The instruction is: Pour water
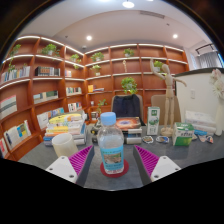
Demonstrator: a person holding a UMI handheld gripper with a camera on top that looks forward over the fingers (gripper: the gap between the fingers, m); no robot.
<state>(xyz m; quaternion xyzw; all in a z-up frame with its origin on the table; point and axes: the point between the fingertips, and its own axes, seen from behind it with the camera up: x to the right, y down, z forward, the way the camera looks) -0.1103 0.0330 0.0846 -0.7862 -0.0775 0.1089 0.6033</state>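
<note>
A clear plastic water bottle (111, 143) with a blue cap and a printed label stands upright on a red coaster (122, 166) on the grey table (195, 155). It stands between the fingers of my gripper (112, 163), which is open. A gap shows between the bottle and each magenta pad (81, 159). A white cup (64, 145) stands on the table just left of the left finger, a little beyond its tip.
A stack of colourful books (65, 124) lies behind the cup. Small boxes and jars (182, 131) crowd the table to the right. A dark chair (127, 105) and wooden bookshelves (40, 85) with plants stand beyond the table.
</note>
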